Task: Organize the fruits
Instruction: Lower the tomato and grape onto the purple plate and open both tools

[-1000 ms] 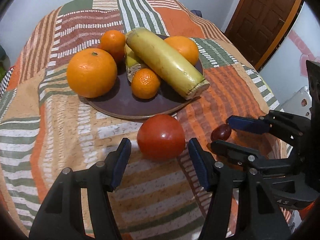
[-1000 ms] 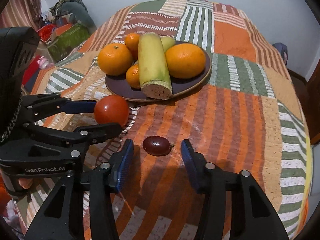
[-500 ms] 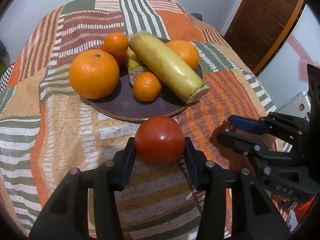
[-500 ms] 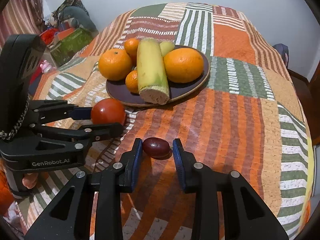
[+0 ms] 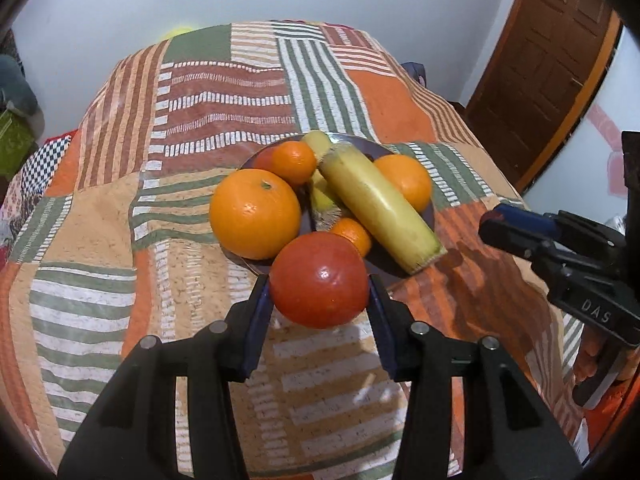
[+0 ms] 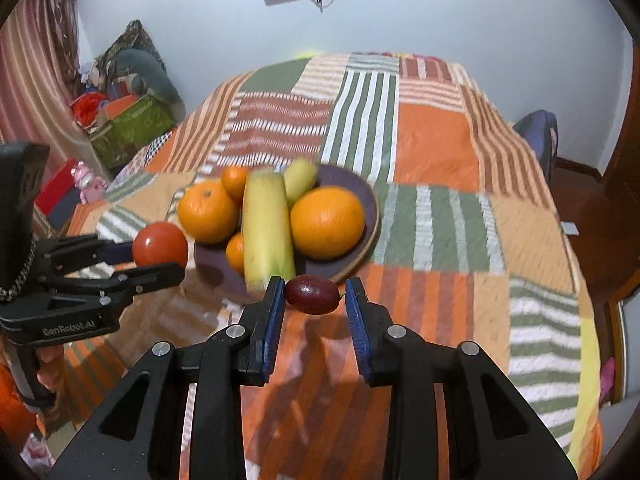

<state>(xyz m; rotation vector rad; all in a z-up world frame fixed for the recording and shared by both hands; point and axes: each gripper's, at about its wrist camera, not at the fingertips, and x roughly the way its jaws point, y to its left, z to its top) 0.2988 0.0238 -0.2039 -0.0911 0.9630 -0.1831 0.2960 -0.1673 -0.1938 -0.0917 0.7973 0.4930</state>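
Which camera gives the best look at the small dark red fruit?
The right wrist view. The small dark red fruit sits near the centre there, sharp and unobstructed, pinched between the right tool's blue pads above the striped cloth. The left wrist view shows only the right tool from the side, with barely a sliver of the fruit.

plate: crowded by oranges and bananas, bare rim only at far right | striped cloth beyond and right of plate: open | left gripper with tomato flanks plate's left side
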